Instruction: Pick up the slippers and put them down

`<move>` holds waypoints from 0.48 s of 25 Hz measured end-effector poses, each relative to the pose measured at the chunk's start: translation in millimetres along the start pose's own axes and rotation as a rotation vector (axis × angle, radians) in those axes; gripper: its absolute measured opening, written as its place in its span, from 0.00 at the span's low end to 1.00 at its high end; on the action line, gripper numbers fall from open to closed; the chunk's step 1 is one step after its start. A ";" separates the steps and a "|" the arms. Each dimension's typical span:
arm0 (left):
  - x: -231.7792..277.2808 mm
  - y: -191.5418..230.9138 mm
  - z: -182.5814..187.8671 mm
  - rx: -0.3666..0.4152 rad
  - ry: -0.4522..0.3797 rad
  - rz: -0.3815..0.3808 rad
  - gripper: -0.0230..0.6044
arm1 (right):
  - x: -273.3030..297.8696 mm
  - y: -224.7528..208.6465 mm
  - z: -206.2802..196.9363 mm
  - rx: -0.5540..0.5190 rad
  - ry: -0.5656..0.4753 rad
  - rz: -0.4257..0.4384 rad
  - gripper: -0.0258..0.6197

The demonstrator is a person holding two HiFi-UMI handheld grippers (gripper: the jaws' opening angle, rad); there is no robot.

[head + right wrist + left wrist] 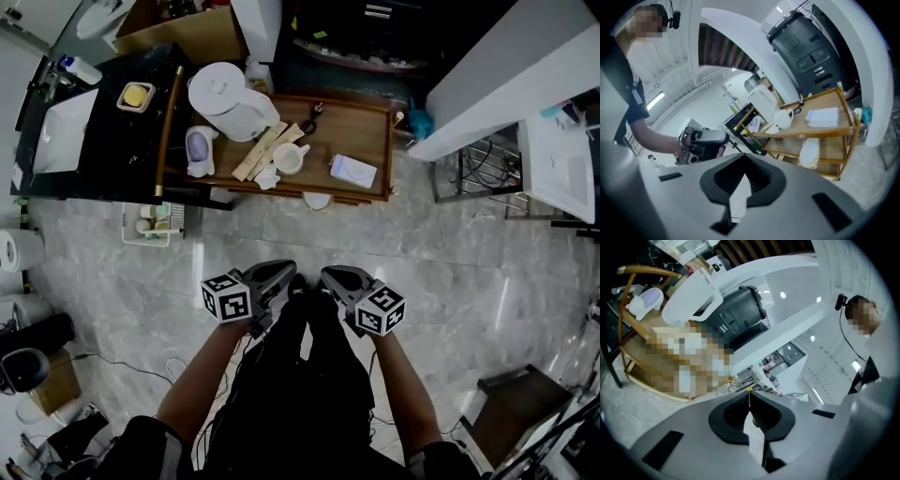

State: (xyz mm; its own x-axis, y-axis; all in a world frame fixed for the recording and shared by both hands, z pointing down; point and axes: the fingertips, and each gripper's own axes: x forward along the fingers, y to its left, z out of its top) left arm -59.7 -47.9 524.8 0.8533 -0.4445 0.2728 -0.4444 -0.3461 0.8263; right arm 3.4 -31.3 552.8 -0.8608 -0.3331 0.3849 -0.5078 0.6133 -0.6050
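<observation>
One pale slipper (809,152) lies on the lower shelf of the wooden cart (843,133); in the head view its tip (316,200) peeks out under the cart's front rail (281,190). I see no second slipper. My left gripper (286,270) and right gripper (330,274) hang side by side high over the marble floor, in front of my body and well short of the cart. Both pairs of jaws are shut tip to tip with nothing between them, as the left gripper (749,392) and right gripper (743,157) show in their own views. The right gripper view also catches the left gripper (701,143) in its hand.
The cart's top carries a white lidded jug (230,98), a cup (289,157), wooden sticks (261,150) and a folded cloth (353,171). A black counter with a sink (66,131) stands at the left, a white basket (150,225) on the floor below it. White furniture (506,75) stands at the right.
</observation>
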 end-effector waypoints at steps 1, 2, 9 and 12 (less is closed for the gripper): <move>-3.3 -12.2 -1.6 0.017 0.012 -0.020 0.06 | -4.9 7.9 3.2 -0.007 -0.002 -0.002 0.05; -6.2 -23.2 -4.4 0.035 0.029 -0.038 0.06 | -9.1 14.8 6.0 -0.012 -0.004 -0.004 0.05; -21.9 -73.9 -13.4 0.102 0.081 -0.111 0.06 | -26.2 58.1 30.4 -0.018 -0.056 -0.039 0.05; -28.7 -84.1 -13.8 0.122 0.075 -0.119 0.06 | -31.4 78.1 29.9 -0.016 -0.076 -0.047 0.05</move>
State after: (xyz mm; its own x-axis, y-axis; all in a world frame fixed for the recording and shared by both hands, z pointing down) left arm -43.1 5.4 454.3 0.9179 -0.3326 0.2164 -0.3648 -0.4927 0.7901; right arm -10.3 5.6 472.6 -0.8364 -0.4146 0.3585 -0.5477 0.6065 -0.5763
